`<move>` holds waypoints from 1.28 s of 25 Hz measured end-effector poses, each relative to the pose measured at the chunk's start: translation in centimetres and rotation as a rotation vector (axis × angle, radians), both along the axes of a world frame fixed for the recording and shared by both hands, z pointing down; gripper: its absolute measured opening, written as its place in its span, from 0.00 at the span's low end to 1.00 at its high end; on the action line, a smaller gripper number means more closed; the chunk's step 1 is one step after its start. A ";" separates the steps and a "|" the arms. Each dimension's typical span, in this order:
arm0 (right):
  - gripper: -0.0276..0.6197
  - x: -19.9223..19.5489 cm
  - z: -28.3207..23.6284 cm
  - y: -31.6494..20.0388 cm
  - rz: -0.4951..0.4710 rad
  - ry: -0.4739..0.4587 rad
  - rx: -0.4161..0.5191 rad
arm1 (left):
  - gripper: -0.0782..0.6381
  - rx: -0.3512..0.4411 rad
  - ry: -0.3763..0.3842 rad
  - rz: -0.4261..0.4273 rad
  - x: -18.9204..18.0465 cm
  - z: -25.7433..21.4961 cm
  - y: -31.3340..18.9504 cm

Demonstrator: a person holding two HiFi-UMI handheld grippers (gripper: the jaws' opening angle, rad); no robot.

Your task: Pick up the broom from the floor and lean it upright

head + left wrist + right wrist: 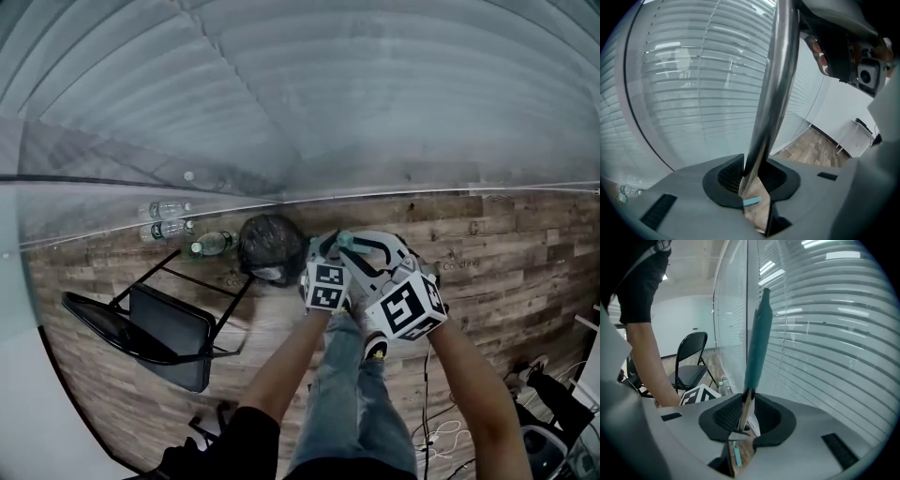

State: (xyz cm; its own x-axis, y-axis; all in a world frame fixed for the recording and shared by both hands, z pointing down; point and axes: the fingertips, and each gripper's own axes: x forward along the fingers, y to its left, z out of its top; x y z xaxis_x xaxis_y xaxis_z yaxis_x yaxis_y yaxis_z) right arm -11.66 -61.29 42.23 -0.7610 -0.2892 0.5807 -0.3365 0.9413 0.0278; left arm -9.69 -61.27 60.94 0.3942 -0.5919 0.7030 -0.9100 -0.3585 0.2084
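Observation:
The broom shows only as its handle; the head is out of sight. In the left gripper view the silver metal pole (772, 93) rises steeply between the dark pads, and my left gripper (752, 177) is shut on it. In the right gripper view my right gripper (746, 411) is shut on the same pole just below its teal grip (757, 343), which stands upright before the blinds. In the head view the left gripper (325, 251) and the right gripper (377, 251) sit close together above the wooden floor, with the teal grip end (345, 240) between them.
A glass wall with grey blinds (281, 94) runs across the front. A black folding chair (159, 323) stands at the left, with plastic bottles (169, 220) and a black bag (270, 246) by the wall. Cables (441, 436) lie on the floor at the lower right.

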 end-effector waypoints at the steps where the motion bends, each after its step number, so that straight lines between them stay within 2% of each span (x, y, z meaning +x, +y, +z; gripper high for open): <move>1: 0.18 -0.1 0.2 -0.7 0.002 0.002 0.004 | 0.24 -0.008 0.010 0.006 0.1 0.1 -0.4; 4: 0.18 -0.4 0.9 -2.2 0.023 0.014 0.004 | 0.24 -0.029 0.027 0.032 0.2 0.4 -1.2; 11: 0.18 -0.8 2.8 -5.4 0.087 0.018 -0.023 | 0.24 -0.052 0.018 0.050 -1.0 2.2 -3.0; 14: 0.18 -1.0 3.3 -6.3 0.087 0.029 -0.032 | 0.24 -0.056 0.020 0.060 -1.0 2.8 -3.8; 19: 0.19 -1.1 3.5 -6.6 0.081 0.039 -0.020 | 0.24 -0.066 0.023 0.083 -1.0 2.9 -4.4; 25: 0.19 -0.8 3.9 -6.4 0.067 0.074 -0.009 | 0.24 -0.067 0.027 0.066 -0.9 2.7 -4.9; 32: 0.19 -0.7 4.0 -5.2 0.062 0.071 -0.017 | 0.24 -0.043 -0.017 0.064 -2.4 2.5 -5.0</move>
